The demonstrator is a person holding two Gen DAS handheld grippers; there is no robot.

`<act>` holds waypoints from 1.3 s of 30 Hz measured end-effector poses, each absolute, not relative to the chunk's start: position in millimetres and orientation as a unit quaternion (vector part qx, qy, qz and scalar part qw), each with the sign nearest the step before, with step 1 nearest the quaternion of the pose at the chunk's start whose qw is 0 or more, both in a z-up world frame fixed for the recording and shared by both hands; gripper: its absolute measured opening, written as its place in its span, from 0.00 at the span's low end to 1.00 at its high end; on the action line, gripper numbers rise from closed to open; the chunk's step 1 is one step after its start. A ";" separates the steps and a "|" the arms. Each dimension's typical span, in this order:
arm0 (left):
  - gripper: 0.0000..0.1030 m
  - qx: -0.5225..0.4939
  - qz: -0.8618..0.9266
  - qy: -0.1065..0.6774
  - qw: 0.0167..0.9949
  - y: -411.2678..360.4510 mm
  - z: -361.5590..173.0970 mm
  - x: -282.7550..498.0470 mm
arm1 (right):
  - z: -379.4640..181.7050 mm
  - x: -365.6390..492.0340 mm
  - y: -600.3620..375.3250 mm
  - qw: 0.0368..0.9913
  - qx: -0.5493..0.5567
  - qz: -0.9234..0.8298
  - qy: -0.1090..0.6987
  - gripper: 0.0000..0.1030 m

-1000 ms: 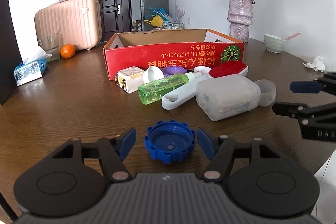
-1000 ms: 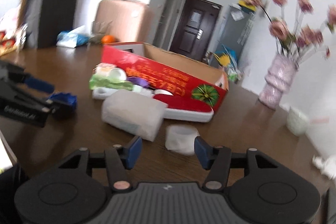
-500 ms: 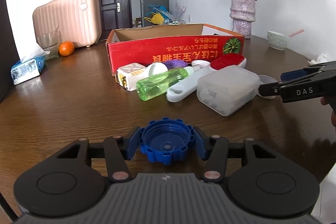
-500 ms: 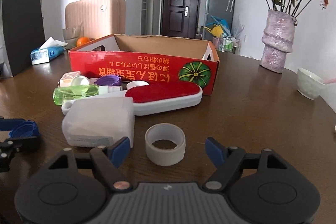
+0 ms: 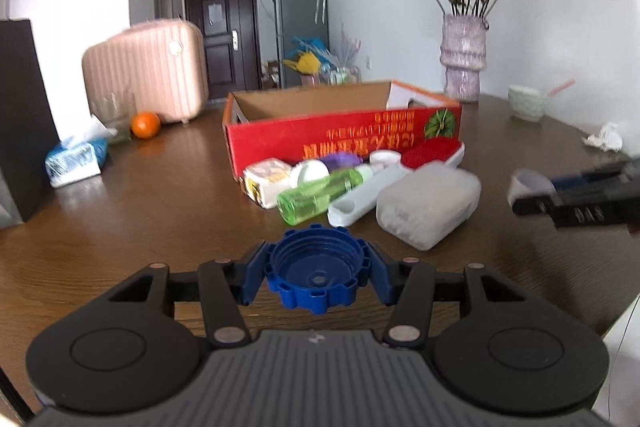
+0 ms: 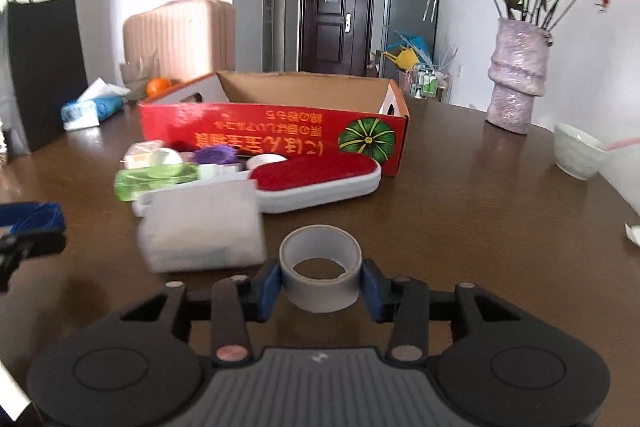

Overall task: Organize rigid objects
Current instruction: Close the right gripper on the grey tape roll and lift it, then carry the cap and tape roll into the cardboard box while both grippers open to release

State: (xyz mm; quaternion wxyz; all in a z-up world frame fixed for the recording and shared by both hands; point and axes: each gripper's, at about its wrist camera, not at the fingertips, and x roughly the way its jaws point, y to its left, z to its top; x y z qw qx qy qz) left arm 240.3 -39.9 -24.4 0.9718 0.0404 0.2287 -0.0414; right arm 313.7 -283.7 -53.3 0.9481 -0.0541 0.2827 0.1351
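Observation:
My left gripper (image 5: 316, 277) is shut on a blue ridged cap (image 5: 316, 271), held a little above the brown table. The jaws of my right gripper (image 6: 320, 283) are closing, and their blue pads press both sides of a grey tape roll (image 6: 320, 293). Ahead stands an open red cardboard box (image 5: 344, 135). In front of it lie a green bottle (image 5: 320, 193), a white brush with a red pad (image 6: 316, 175), a frosted white container (image 5: 428, 205) and some small items. In the left wrist view the right gripper (image 5: 532, 189) comes in from the right.
A pink vase of flowers (image 5: 464, 59), a white bowl (image 5: 526, 103) and crumpled tissue (image 5: 606, 139) sit at the right. At the left are a tissue pack (image 5: 76, 159), an orange (image 5: 145, 125), a pink suitcase (image 5: 148, 71) and a black bag (image 6: 44, 67).
My left gripper closed on the blue cap and raised it slightly. My right gripper swung to face the tape roll, spread wide around it, then closed onto it.

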 end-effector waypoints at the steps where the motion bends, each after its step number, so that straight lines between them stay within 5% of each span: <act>1: 0.52 0.041 -0.039 0.223 0.973 -40.4 -21.2 233.2 | -51.3 302.8 -284.1 0.948 -0.051 0.139 0.280 0.41; 23: 0.52 0.018 -0.015 0.096 0.995 -42.2 27.7 80.1 | 2.8 99.8 -272.3 0.971 -0.034 0.181 0.151 0.41; 39: 0.52 0.009 0.033 0.084 0.996 -12.9 47.1 177.5 | 9.9 175.7 -274.9 0.973 -0.015 0.176 0.147 0.41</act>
